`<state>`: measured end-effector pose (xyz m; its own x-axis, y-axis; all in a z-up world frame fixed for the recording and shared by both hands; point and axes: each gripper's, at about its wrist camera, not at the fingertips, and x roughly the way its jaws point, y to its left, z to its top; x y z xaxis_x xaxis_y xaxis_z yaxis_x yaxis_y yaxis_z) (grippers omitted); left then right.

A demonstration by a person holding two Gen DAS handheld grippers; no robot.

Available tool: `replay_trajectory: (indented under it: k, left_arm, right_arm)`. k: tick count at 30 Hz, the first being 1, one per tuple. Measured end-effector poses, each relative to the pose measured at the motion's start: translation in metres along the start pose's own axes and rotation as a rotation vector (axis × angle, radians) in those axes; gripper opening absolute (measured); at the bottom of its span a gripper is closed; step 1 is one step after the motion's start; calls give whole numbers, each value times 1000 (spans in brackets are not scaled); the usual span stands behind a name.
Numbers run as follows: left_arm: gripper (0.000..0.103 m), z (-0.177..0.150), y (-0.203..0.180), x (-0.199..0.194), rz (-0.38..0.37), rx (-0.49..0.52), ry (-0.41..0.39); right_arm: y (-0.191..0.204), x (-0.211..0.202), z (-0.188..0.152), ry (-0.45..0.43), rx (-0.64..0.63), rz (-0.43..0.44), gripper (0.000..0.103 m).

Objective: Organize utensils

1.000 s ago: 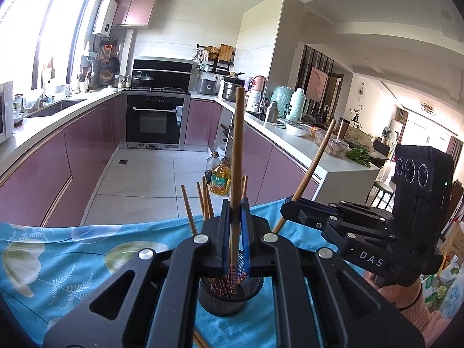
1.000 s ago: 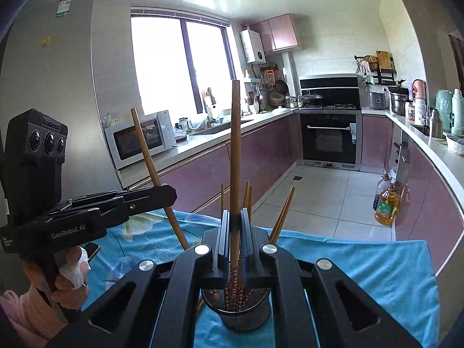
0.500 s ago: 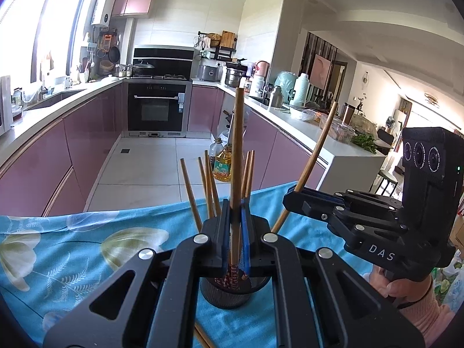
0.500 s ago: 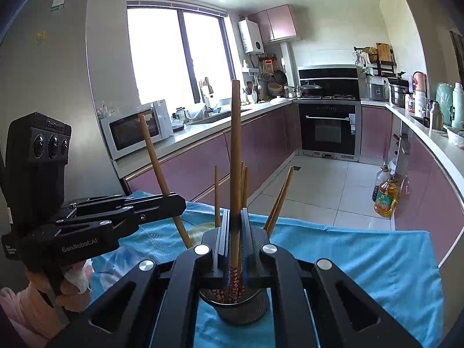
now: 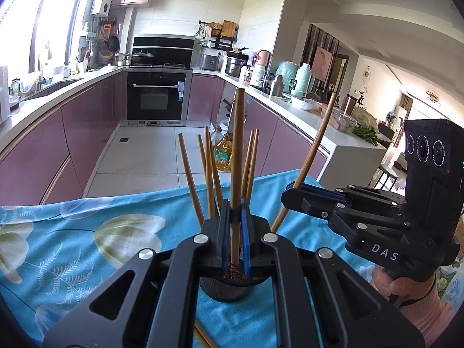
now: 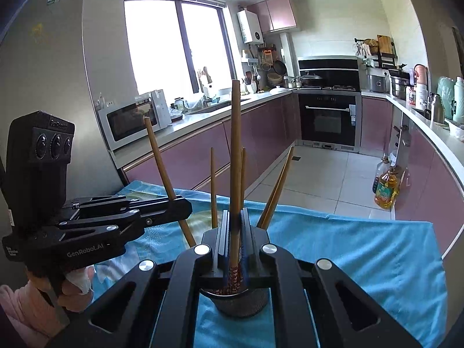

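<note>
While your left gripper (image 5: 235, 233) pinches one upright chopstick (image 5: 237, 156), your right gripper (image 6: 235, 239) clamps another chopstick (image 6: 235, 150) — both above the dark holder cup (image 6: 240, 304) of chopsticks.

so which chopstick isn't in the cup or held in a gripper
The chopstick lying flat on the blue cloth, at the bottom edge of the left wrist view beneath the left gripper. Every other one stands in the dark cup or is clamped.

Wooden chopsticks (image 5: 213, 174) upright in dark holder (image 5: 229, 288)
</note>
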<state>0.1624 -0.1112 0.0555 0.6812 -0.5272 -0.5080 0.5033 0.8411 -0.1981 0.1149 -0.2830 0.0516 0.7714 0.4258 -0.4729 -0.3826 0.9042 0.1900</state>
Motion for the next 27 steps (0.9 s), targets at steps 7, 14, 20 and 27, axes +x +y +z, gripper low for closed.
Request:
replay_trajectory:
  k: [7, 14, 20, 27]
  left_arm:
    - [8, -2, 0, 9, -4, 2, 22]
    - [8, -6, 2, 16, -4, -1, 35]
    - [8, -8, 2, 17, -5, -1, 36]
    - [8, -9, 6, 24, 7, 1, 48]
  right_arm:
    - [0, 4, -2, 19, -1, -5, 6]
    - [-2, 8, -4, 45, -8, -10, 6]
    - [-3, 13, -7, 72, -13, -10, 6]
    - [-6, 25, -12, 114, -13, -7, 6]
